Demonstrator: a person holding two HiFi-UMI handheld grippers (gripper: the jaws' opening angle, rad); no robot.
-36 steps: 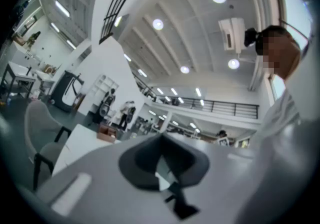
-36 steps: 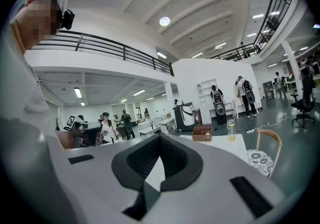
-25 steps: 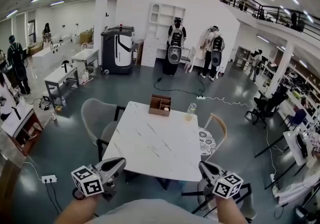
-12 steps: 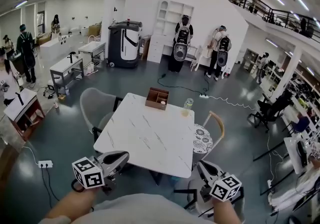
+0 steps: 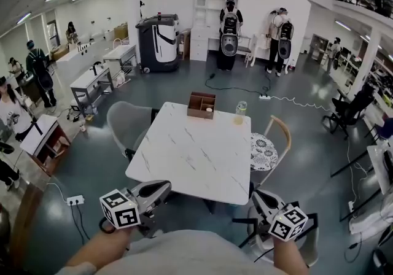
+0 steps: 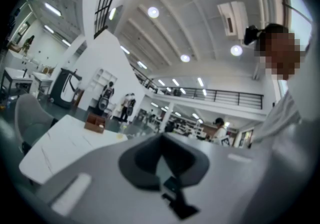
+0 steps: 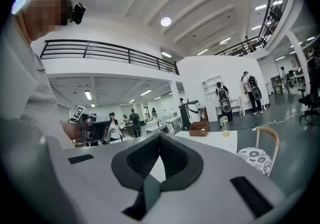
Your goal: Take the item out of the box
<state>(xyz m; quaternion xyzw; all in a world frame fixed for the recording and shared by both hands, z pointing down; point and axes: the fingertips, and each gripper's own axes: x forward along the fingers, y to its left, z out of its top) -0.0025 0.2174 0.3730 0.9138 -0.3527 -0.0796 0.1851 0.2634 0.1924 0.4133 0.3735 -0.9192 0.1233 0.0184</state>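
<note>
My left tool (image 5: 163, 189) and right tool (image 5: 258, 196) are both clenched on nothing, held low just short of the white bench's (image 5: 190, 160) near edge. The wooden box (image 5: 201, 105) sits at the far edge with a small pale item (image 5: 209, 109) inside it. A bottle (image 5: 241, 112) stands just beside the box.

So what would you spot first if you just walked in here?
The big white marble-patterned table in the middle of the hall stands out first, with a brown wooden box and a clear bottle at its far edge. Right at the bottom of the head view, the left tongs and right tongs point toward the table, both shut with nothing in them.
</note>
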